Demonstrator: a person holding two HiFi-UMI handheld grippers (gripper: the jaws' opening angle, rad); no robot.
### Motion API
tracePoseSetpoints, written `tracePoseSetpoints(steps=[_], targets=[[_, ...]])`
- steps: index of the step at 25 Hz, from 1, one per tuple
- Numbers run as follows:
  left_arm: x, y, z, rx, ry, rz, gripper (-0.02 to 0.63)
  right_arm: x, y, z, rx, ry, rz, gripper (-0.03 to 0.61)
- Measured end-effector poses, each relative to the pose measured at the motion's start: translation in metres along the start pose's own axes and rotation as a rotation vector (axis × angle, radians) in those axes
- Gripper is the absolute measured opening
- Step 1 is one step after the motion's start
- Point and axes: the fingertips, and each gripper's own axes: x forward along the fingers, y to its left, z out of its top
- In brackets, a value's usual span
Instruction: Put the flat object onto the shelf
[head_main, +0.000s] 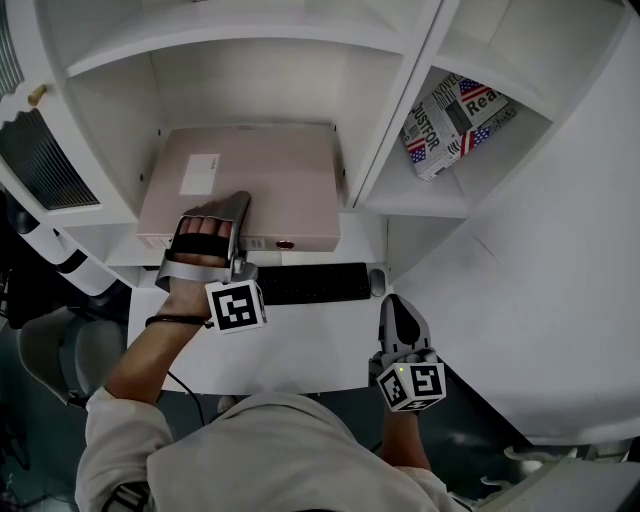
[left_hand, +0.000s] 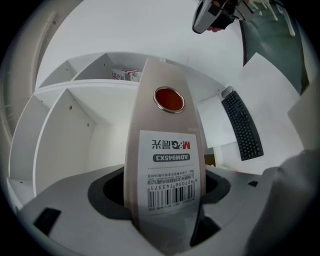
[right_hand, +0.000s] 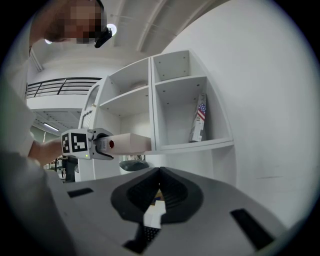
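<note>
Head view shows the binder (head_main: 270, 180) lying flat in the lower left compartment of the shelf (head_main: 120, 110), its spine end toward the person. The left hand-held gripper (head_main: 238, 212) straddles that spine – jaws wide, a gap showing beside the binder rather than a firm pinch. The right hand-held gripper (head_main: 402, 312) hangs over the table (head_main: 300, 345) near the keyboard (head_main: 312, 283) – jaws together, empty.
</note>
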Motion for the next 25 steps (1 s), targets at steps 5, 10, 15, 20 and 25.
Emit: tracePoseSetpoints(steps=[5, 10, 15, 20, 25], targets=[[0.011, -0.003, 0.004, -0.054, -0.027, -0.123, 0.353, 0.005, -0.005, -0.004, 0.013, 0.006, -0.001, 0.003], [0.022, 0.000, 0.006, -0.067, -0.040, -0.183, 0.368, 0.010, -0.009, -0.007, 0.022, 0.008, -0.001, 0.003], [0.031, 0.001, 0.007, -0.065, -0.057, -0.249, 0.390, 0.016, -0.013, -0.007, 0.027, 0.011, -0.002, 0.003], [0.040, 0.001, 0.006, -0.070, -0.074, -0.311, 0.402, 0.023, -0.016, -0.009, 0.036, 0.015, 0.000, 0.003], [0.052, 0.003, 0.005, -0.078, -0.086, -0.345, 0.414, 0.029, -0.022, -0.010, 0.039, 0.019, -0.006, 0.003]])
